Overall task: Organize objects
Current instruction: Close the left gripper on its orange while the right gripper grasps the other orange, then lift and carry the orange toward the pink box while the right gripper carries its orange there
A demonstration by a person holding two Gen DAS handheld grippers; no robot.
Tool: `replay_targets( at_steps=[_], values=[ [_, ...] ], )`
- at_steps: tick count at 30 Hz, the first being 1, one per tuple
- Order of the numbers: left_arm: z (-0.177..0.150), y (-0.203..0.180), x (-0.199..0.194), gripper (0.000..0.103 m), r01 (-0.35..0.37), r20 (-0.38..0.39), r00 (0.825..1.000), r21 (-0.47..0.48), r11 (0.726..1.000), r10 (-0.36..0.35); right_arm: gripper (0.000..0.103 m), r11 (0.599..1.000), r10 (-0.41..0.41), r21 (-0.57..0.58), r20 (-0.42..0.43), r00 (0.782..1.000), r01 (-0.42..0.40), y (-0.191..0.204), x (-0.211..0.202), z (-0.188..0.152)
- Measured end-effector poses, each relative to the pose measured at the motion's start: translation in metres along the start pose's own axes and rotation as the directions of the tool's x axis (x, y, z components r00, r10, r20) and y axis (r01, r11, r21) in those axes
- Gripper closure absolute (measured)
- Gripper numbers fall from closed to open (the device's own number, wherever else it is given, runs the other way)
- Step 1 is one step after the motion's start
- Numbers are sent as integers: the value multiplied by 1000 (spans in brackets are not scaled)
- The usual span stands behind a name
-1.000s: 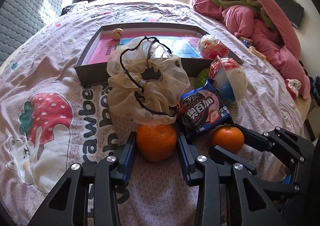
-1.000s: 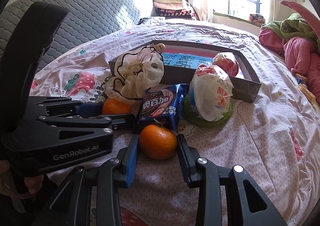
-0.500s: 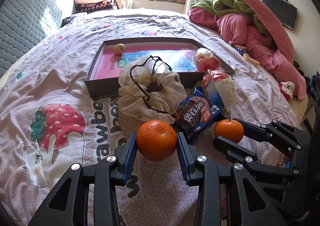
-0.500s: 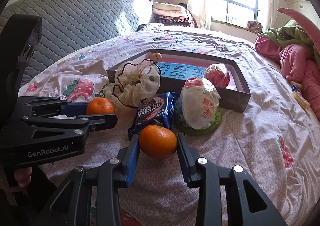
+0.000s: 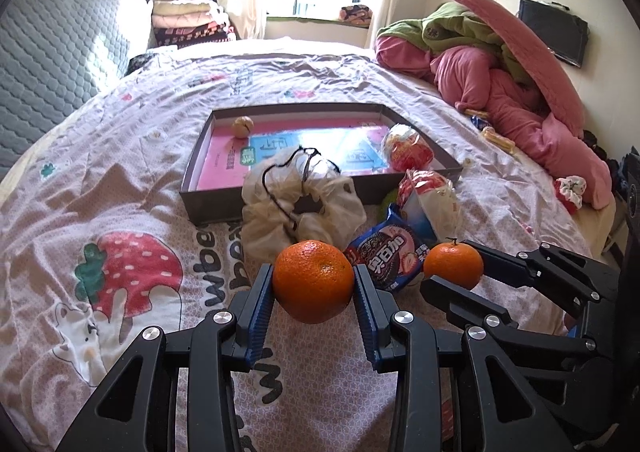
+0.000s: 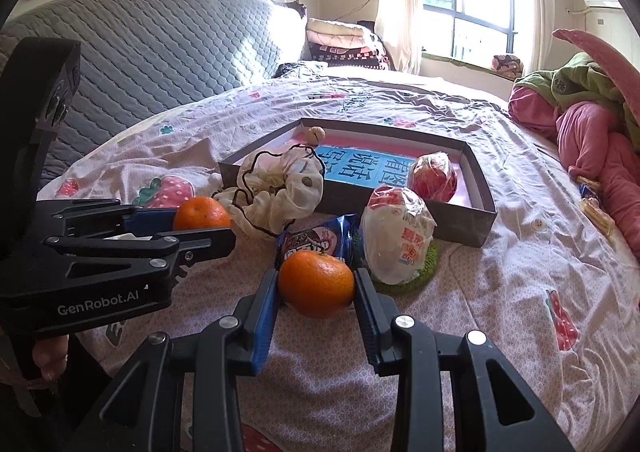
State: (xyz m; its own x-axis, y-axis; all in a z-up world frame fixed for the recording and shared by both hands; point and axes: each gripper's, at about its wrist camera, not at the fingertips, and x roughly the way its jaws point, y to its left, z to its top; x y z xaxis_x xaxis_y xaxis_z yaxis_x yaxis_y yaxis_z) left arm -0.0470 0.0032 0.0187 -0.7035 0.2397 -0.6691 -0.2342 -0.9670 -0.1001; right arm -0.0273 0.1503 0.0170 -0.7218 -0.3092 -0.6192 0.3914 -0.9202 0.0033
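Orange peel against blue pads: left hand-held gripper (image 5: 314, 288) is clamped on one mandarin (image 5: 314, 281), right hand-held gripper (image 6: 316, 292) clamped on a second mandarin (image 6: 317, 284). Both fruits look lifted clear of the bedsheet (image 5: 120, 180), held across the widest part so they cannot roll out.

Likely destination: grey shallow box (image 5: 192, 188) beyond, already holding a walnut-like ball (image 5: 243, 127) and a red wrapped snack (image 5: 408, 148).

Between grippers and box lie a cream scrunchie (image 5: 300, 204), a cookie packet (image 5: 386, 256) and a white wrapped bun (image 6: 400, 236) on a green mat (image 6: 424, 276), probably still to sort.

Mat mostly hidden under the bun. Box's near floor is screened by the scrunchie. Contact under either mandarin is hard to judge.
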Motion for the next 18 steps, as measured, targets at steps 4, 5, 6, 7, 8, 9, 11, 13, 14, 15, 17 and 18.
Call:
replay_targets(
  at_steps=[4,5,6,7,8,9,11,13,14,15,17,18],
  values=[
    [1,0,-2,63,5,8,1000,-1,1000,-5,66,1000,-7,-1,9,1000,7,0,-1,2],
    [2,0,-2,63,5,8,1000,-4,1000,-5,66,1000,-7,-1,10,1000,7,0,-2,2],
    [2,1,-3,63,5,9,1000,-6,1000,-5,66,1000,-8,0,12,1000,8,0,-2,3],
    [2,1,-3,63,5,11,1000,-7,1000,-5,66,1000,-9,1,13,1000,9,0,-2,3],
    [3,1,-4,63,4,15,1000,-8,1000,-4,66,1000,-9,0,15,1000,9,1,-2,4],
    [3,2,-5,63,4,18,1000,-10,1000,-4,66,1000,-10,0,17,1000,10,1,-2,5],
    [4,2,-6,63,4,23,1000,-12,1000,-3,66,1000,-10,-2,21,1000,10,2,-3,6],
    [4,2,-6,63,3,26,1000,-14,1000,-3,66,1000,-9,-2,28,1000,9,2,-3,8],
    [5,2,-7,63,4,28,1000,-14,1000,-4,66,1000,-8,-3,29,1000,8,3,-3,9],
    [5,2,-7,63,4,30,1000,-14,1000,-4,66,1000,-8,-4,31,999,8,3,-3,10],
    [6,2,-8,63,-1,35,999,-13,1000,1,66,1000,-7,-5,35,999,7,4,-4,11],
    [7,2,-8,63,-2,37,999,-13,1000,3,66,1000,-8,-6,38,999,8,4,-4,12]
  ],
)
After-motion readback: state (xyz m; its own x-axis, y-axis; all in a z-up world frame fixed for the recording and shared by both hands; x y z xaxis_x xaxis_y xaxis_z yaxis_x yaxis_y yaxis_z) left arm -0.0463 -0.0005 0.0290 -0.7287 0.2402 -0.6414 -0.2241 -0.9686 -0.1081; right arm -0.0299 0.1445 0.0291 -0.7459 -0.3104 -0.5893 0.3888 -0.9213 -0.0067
